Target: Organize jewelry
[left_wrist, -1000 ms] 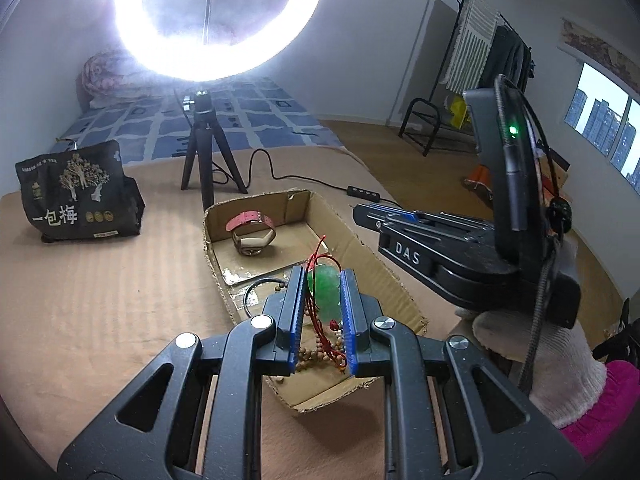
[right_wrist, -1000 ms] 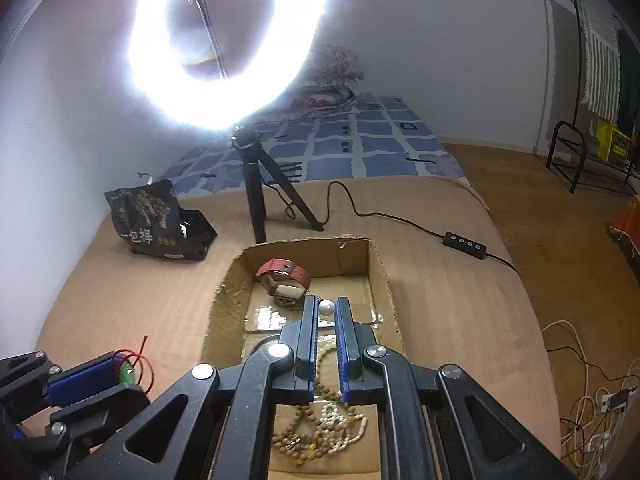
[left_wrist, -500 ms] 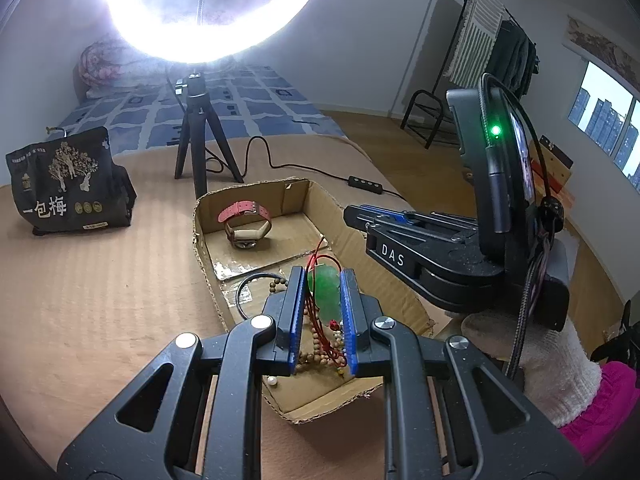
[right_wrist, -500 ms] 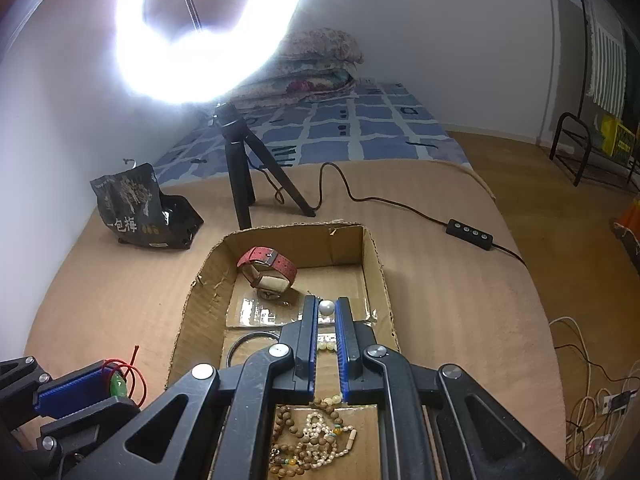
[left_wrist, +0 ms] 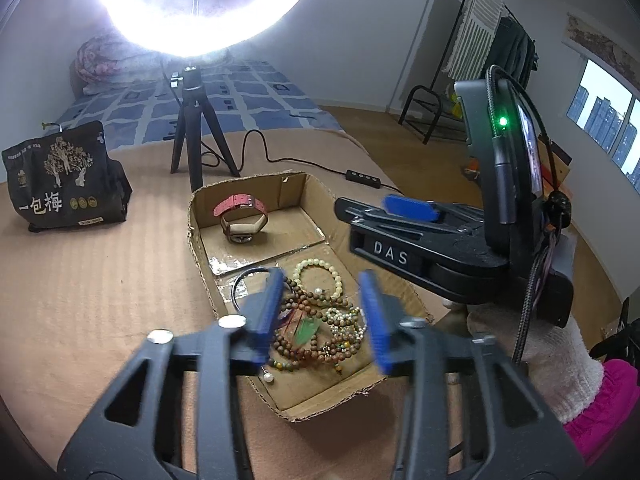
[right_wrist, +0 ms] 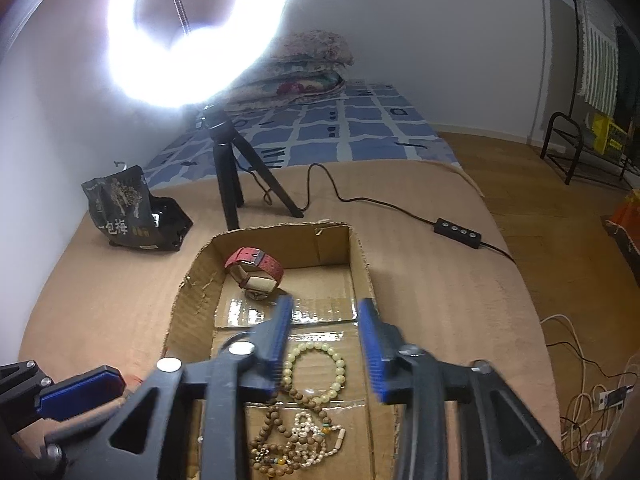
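Observation:
A shallow cardboard box (left_wrist: 196,236) (right_wrist: 188,296) sits on the tan bed cover. Its far compartment holds a pink-strapped watch (left_wrist: 240,216) (right_wrist: 256,272). Its near compartment holds a pale bead bracelet (left_wrist: 318,276) (right_wrist: 314,372), wooden bead strands (left_wrist: 320,336) (right_wrist: 276,436), a dark ring (left_wrist: 246,280) and a green pendant on red cord (left_wrist: 306,328). My left gripper (left_wrist: 320,316) is open above the bead pile, over the pendant. My right gripper (right_wrist: 326,344) is open above the pale bracelet and shows at the right in the left wrist view (left_wrist: 404,204).
A ring light on a black tripod (left_wrist: 192,136) (right_wrist: 228,168) stands behind the box, its cable running to a controller (right_wrist: 458,232). A black snack bag (left_wrist: 60,180) (right_wrist: 128,208) stands at the left. The bed edge drops to wood floor on the right.
Both grippers opened. The left gripper let go of the green pendant, which now lies on the beads in the box. The right gripper let go of the small white bead.

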`<state>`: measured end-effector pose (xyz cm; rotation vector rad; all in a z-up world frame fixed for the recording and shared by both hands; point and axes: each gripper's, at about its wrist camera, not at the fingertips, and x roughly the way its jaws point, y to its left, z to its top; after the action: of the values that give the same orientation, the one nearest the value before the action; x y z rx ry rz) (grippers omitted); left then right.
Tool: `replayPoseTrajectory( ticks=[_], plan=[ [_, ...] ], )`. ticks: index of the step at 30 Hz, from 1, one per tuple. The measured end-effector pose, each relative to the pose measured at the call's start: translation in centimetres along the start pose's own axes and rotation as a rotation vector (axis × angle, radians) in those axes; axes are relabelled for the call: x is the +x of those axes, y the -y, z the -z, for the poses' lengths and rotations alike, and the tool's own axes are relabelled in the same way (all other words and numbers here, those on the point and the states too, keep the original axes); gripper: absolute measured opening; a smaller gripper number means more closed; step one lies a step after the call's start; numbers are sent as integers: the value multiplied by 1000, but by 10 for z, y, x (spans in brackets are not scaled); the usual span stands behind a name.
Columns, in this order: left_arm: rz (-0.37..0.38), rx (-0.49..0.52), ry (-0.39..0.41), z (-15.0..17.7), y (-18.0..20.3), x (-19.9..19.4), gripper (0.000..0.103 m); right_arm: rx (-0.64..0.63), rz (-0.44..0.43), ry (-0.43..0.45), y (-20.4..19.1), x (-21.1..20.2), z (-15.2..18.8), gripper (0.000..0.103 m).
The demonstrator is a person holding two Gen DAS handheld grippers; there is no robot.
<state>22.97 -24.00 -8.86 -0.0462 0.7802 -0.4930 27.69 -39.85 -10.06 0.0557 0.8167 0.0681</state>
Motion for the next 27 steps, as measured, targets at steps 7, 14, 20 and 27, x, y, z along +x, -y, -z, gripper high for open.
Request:
replayPoseTrajectory(
  ticks=[7, 14, 20, 27],
  plan=[
    [-22, 1, 18, -1, -2, -3, 64, 11, 31, 33, 2, -7, -3, 90],
    [-31, 10, 26, -1, -3, -5, 64, 2, 39, 41, -1, -11, -4, 90],
    [-38, 17, 22, 0, -2, -6, 64, -5, 50, 48, -4, -16, -5, 91],
    [-44, 28, 25, 1, -3, -13, 64, 4, 50, 57, -3, -26, -4, 92]
  ],
)
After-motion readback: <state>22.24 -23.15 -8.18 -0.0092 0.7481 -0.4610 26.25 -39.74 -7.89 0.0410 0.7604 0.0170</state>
